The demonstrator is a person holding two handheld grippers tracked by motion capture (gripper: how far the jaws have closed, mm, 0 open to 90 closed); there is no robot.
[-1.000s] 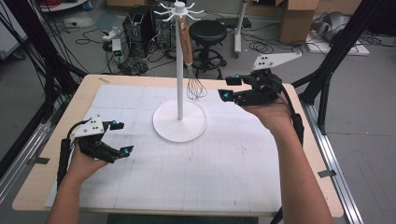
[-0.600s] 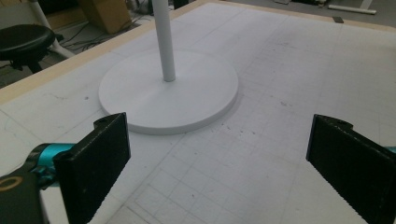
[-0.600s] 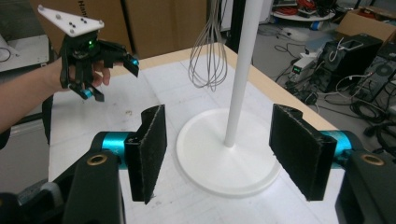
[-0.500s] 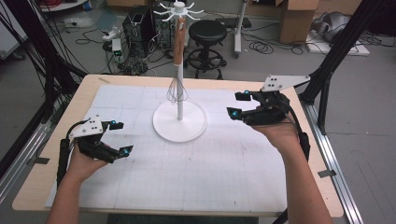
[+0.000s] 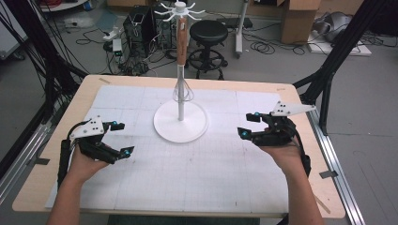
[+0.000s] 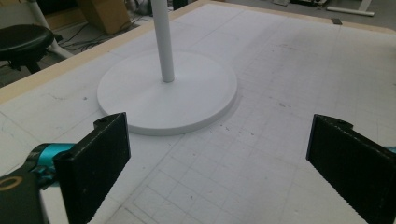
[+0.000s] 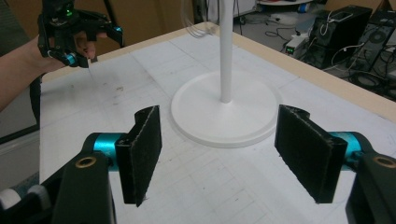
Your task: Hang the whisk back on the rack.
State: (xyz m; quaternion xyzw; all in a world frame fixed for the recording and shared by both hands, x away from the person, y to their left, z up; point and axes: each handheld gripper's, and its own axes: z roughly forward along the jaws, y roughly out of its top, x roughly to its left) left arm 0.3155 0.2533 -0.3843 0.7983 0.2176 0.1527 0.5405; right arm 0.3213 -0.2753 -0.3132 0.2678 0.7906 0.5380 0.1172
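A white hook stand with a round base rises from the middle of the white gridded mat. A wire whisk with a wooden handle hangs from one of its top hooks, beside the pole. My left gripper hovers at the mat's left, open and empty, its jaws framing the stand's base. My right gripper is held at the mat's right, also open and empty, facing the stand's base. The left gripper is also seen far off in the right gripper view.
The wooden table carries the mat. Behind it stand a black stool, computer gear and cardboard boxes among cables on the floor. Black frame legs flank the table's sides.
My right gripper has drawn back from the whisk, moving right and toward the table's near side, empty. The whisk now hangs free on the stand. The left gripper has barely moved.
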